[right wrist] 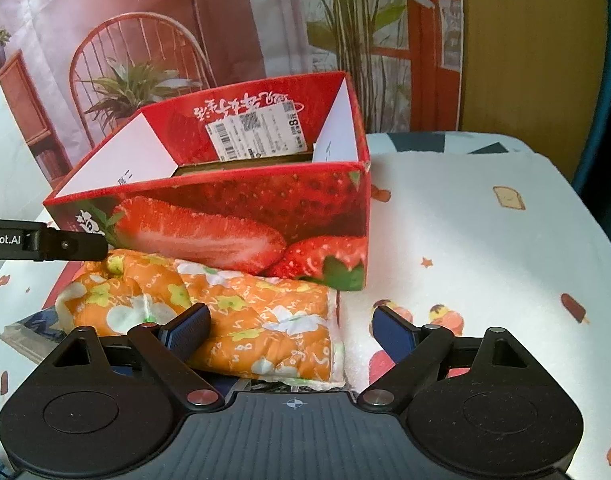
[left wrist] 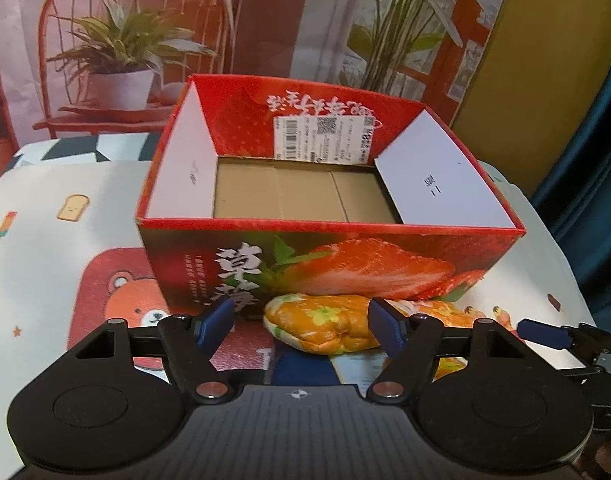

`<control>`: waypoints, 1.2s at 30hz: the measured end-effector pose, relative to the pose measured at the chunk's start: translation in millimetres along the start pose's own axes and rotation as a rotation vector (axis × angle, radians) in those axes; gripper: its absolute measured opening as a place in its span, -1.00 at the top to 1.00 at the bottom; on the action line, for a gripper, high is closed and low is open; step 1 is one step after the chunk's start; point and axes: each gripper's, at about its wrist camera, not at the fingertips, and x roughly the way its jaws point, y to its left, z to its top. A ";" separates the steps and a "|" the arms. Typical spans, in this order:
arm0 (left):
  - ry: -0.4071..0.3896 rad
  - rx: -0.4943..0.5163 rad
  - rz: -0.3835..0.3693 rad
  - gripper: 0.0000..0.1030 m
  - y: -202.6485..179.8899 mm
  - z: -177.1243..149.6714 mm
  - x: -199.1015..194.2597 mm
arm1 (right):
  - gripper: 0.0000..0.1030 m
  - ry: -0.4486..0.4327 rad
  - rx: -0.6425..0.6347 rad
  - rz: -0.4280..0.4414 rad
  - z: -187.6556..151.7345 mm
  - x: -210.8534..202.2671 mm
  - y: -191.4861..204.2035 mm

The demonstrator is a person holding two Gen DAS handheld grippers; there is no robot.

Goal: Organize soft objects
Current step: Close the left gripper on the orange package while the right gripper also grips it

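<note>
A folded orange floral padded cloth (left wrist: 329, 326) (right wrist: 241, 312) lies on the table against the front wall of an open red strawberry box (left wrist: 345, 268) (right wrist: 233, 216). Only bare brown cardboard shows on the box floor. My left gripper (left wrist: 301, 324) is open around the cloth's left end. Its right pad is at the cloth's edge and its left pad stands apart from the cloth. My right gripper (right wrist: 289, 334) is open over the cloth's right end, its left finger above the fabric and its right finger clear of it. Each gripper shows at the edge of the other view.
A flat blue packet (right wrist: 25, 334) pokes out from under the cloth. The table (right wrist: 485, 240) wears a white cover with cartoon prints and has rounded edges. A printed backdrop (left wrist: 125, 40) of a chair and plants stands behind the box.
</note>
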 end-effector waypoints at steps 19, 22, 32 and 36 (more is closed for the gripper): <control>0.013 0.006 -0.066 -0.08 -3.9 -0.8 8.0 | -0.59 0.020 -0.016 0.022 1.4 4.7 3.7; 0.011 0.017 -0.066 -0.04 -5.1 -2.5 6.4 | -0.55 0.022 -0.016 0.027 1.5 4.2 4.4; 0.010 0.031 -0.080 -0.02 -5.0 -6.9 1.9 | -0.53 0.033 -0.003 0.043 0.9 5.8 5.4; 0.012 0.031 -0.079 -0.02 -4.6 -8.4 2.5 | -0.52 0.044 0.006 0.051 -0.3 8.2 5.0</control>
